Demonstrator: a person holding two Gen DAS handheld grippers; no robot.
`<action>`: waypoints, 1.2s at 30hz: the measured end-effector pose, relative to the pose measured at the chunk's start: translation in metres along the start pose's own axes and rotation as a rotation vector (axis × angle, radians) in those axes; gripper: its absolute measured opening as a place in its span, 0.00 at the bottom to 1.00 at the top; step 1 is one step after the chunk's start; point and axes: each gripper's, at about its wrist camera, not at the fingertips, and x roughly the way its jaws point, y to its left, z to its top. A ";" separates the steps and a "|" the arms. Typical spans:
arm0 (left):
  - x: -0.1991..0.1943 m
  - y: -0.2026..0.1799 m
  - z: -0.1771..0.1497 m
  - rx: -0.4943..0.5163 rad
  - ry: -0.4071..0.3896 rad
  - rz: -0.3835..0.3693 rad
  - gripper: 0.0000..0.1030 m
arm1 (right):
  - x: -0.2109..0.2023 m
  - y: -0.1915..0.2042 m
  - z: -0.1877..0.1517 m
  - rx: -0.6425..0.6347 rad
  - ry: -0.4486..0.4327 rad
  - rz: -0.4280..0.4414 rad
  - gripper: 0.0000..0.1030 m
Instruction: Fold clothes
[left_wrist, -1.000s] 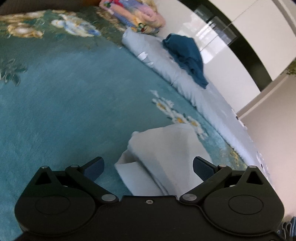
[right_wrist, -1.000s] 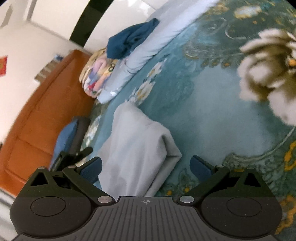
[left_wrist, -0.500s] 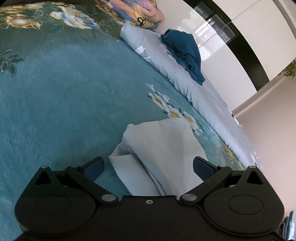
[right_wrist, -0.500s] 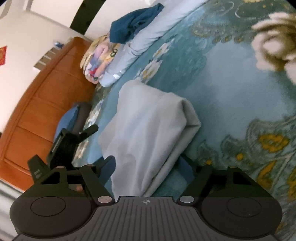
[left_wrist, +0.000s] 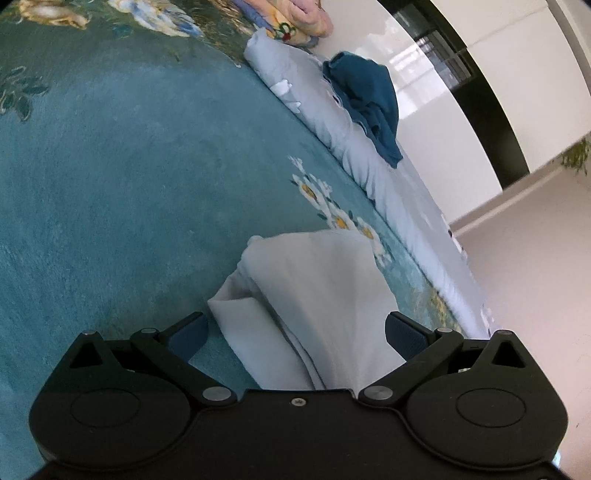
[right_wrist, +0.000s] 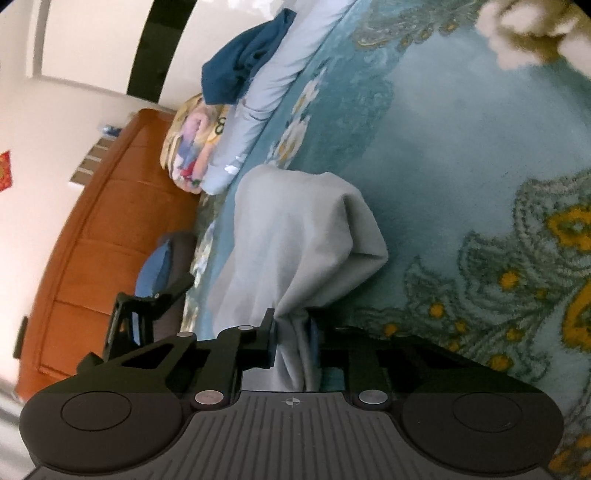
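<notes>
Grey garment (right_wrist: 295, 240) pinched by right gripper (right_wrist: 293, 343); left gripper (left_wrist: 295, 332) spread.

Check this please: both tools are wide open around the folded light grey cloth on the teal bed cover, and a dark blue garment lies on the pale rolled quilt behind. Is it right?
Only one part is wrong. The left tool is wide open around the light grey cloth, but the right tool is shut on it, as the right wrist view shows. The dark blue garment does lie on the pale rolled quilt, on the teal bed cover.
</notes>
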 end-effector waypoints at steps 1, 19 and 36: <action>-0.001 0.001 0.000 -0.011 -0.013 0.000 0.98 | 0.000 0.001 0.000 -0.008 0.000 -0.003 0.14; 0.015 -0.007 -0.007 -0.042 -0.096 -0.001 0.69 | -0.005 -0.001 0.002 -0.026 0.024 0.005 0.14; 0.007 0.000 -0.006 -0.057 -0.073 0.012 0.13 | -0.010 0.000 0.008 -0.052 0.008 0.005 0.13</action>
